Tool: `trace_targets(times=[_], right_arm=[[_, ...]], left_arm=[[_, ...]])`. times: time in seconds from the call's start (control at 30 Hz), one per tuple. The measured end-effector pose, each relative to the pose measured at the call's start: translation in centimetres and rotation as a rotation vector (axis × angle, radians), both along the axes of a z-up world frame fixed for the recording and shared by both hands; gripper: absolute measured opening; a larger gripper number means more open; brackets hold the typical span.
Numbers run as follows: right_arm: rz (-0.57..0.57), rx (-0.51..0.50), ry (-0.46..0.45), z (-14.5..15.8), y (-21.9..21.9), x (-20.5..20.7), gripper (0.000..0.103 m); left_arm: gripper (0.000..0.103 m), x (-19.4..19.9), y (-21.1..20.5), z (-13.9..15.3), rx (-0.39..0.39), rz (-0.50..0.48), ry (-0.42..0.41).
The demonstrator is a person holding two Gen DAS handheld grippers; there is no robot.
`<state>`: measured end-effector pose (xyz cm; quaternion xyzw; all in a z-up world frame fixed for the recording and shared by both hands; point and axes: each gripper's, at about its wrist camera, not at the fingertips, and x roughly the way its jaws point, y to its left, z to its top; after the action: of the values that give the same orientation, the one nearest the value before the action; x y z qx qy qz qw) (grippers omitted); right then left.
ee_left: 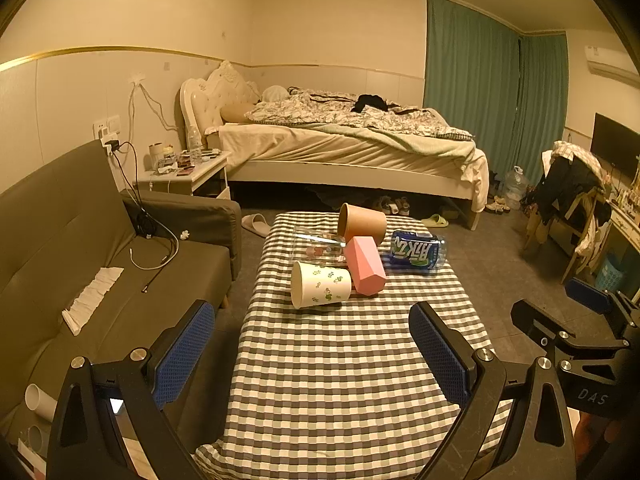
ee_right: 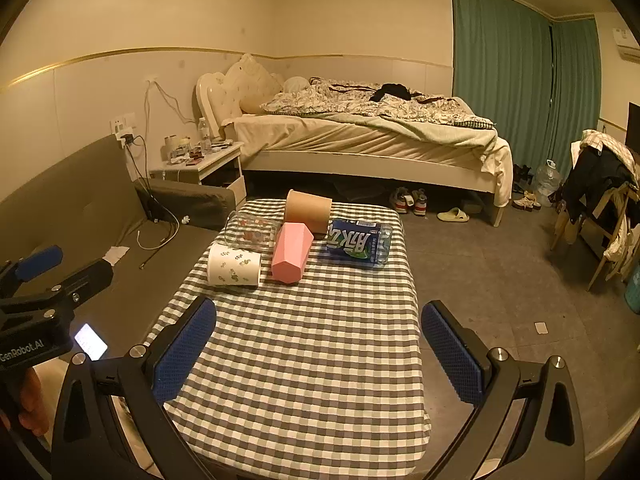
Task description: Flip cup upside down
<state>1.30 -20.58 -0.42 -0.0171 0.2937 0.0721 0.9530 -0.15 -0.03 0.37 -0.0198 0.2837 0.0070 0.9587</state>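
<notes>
Here your left gripper [ee_left: 312,354] and right gripper [ee_right: 318,350] both hover over the near end of the checkered table [ee_left: 352,364], fingers spread wide and grasping nothing. All the cups lie on their sides at the far end: the white leaf-print cup [ee_left: 320,285] nearest you on the left, the pink faceted cup [ee_left: 365,265] just right of it and touching it, the brown paper cup [ee_left: 362,224] behind, and a clear glass cup [ee_left: 316,245] far left. A blue-labelled bottle [ee_left: 418,254] lies to the right, near the pink cup.
</notes>
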Motion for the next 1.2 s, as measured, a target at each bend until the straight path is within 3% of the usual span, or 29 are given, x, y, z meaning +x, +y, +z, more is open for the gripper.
trace_targets(times=[1.2], right_arm=[[0.024,-0.016,-0.001,-0.1,0.9,0.2,0.103]], left_arm=[[0.101,0.2,-0.3,-0.5,0.002,0.004,0.006]])
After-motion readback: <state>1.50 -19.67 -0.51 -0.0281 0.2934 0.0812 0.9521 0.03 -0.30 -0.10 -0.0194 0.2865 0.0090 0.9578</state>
